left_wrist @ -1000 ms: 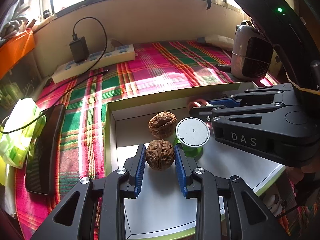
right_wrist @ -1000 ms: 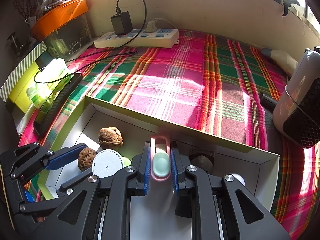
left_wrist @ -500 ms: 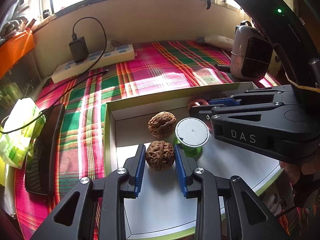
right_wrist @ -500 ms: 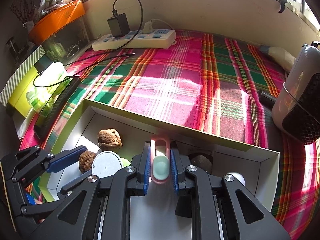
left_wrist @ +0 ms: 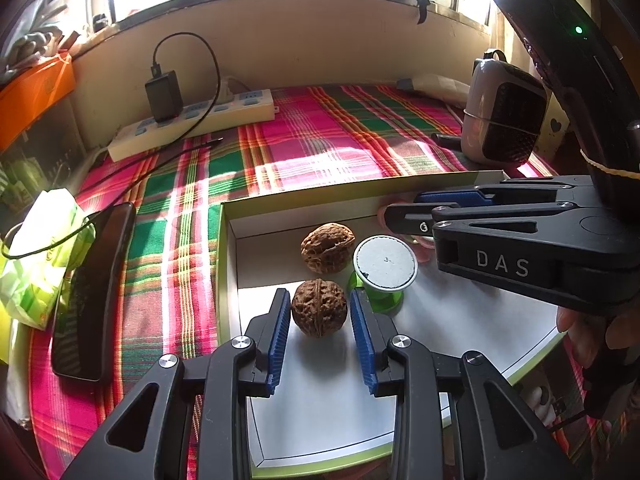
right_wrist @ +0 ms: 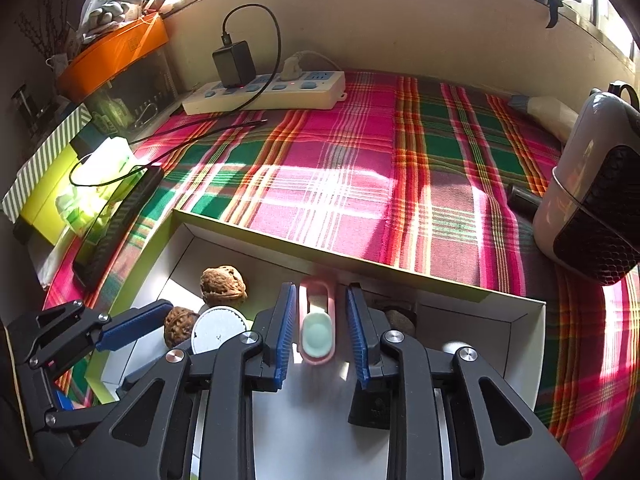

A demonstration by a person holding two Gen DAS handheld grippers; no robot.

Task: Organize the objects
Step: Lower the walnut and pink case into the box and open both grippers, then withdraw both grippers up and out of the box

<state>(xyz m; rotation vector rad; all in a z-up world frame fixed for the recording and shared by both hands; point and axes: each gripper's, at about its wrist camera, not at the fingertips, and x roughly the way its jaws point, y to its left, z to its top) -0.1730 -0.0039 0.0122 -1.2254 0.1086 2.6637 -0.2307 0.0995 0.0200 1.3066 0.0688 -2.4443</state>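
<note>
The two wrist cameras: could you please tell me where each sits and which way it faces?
Left wrist: behind the left tool, facing the window; its fingers flank a walnut in the box; fingertips show at right.
Right wrist: behind the right tool, facing the wall; its fingers flank a pink case.
Shared: box, both walnuts, power strip.

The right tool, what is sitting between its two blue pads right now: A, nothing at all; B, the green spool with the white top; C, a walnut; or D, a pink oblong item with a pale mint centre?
D. In the right wrist view the pink oblong item lies between the pads of the right tool, with gaps on both sides, inside the white box.
</note>
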